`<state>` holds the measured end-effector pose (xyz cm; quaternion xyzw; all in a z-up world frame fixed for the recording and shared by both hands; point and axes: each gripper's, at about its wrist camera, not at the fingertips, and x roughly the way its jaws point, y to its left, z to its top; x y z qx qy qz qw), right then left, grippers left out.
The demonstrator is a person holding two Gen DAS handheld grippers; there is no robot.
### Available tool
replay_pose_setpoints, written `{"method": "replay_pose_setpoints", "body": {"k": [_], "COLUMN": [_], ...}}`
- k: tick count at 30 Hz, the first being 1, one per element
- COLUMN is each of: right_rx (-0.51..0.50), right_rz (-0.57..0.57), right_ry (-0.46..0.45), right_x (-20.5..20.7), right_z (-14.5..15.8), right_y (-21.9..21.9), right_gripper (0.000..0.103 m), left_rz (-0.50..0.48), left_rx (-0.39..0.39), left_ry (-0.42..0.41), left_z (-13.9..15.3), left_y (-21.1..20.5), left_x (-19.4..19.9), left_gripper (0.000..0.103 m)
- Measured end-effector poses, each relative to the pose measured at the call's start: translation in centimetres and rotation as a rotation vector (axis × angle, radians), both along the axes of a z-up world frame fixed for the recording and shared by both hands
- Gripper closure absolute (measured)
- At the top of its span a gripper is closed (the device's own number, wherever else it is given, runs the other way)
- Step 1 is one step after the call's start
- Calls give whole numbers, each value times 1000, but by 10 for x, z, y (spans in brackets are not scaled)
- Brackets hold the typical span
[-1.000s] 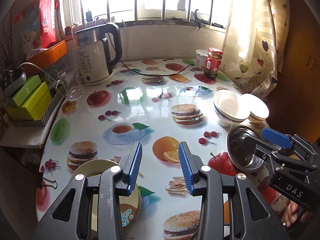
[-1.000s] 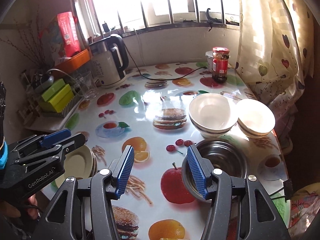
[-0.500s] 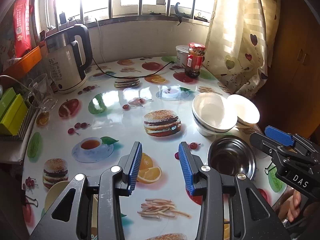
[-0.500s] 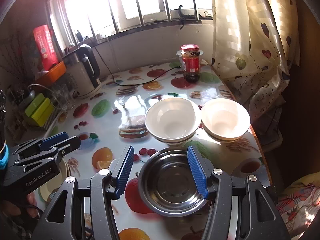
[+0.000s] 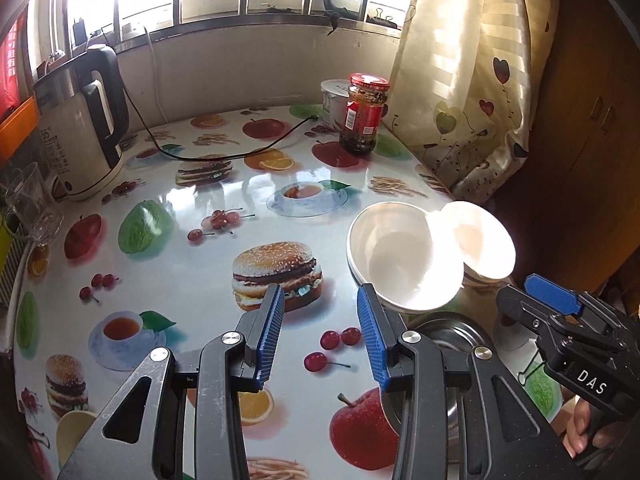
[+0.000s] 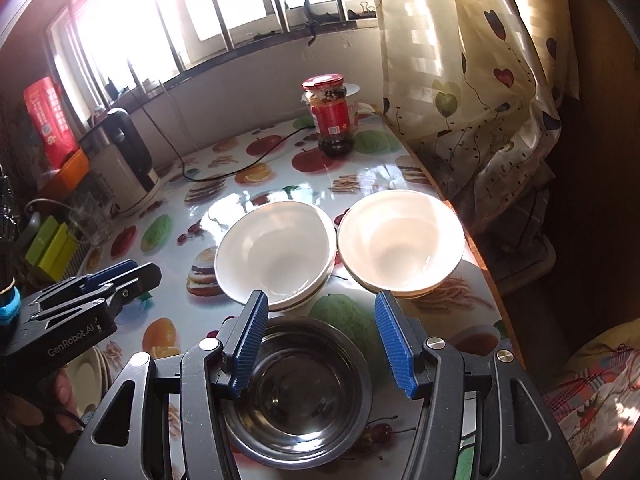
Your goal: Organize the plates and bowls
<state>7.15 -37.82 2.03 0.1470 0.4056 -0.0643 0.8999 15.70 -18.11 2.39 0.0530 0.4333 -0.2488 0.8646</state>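
where table showed before, steel bowl [image 6: 298,384] now under right claw [image 6: 320,346].

We count two white bowls [image 6: 276,256] [image 6: 400,244] beyond one steel bowl [image 6: 304,392], perhaps stacked on others; one jar [image 6: 332,116], one kettle [image 5: 80,132], one glass [image 5: 32,204].

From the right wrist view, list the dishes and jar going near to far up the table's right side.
Steel bowl → white bowls side by side: stacked bowls left, single bowl right → red-lidded jar.
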Motion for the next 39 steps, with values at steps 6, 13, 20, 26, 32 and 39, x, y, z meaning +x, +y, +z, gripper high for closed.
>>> {"method": "replay_pose_setpoints", "body": {"k": [6,13,20,26,32,39], "right_rx": [-9,9,29,45,48,49], "right_rz": [4,7,9,2,4,-3], "right_ry": [36,56,65,71,77,75], "right_x": [21,38,46,52,56,61], "right_z": [-10,-22,-31,-36,-40,-44], "right_y": [-3,-4,-5,-6,-5,-5], "right_gripper": [52,62,71,77,80,83], "left_rz": [-23,-48,-70,-74,-85,-105], "left_rx": [14,19,18,25,30,34], "left_ry": [14,49,59,63,74,78], "left_z": [-10,-24,-31,-36,-40,-43], "left_y": [-15,-30,-39,-42,-44,-50], "left_x": [18,37,46,50,52,54], "left_gripper": [64,64,64,70,77,85]}}
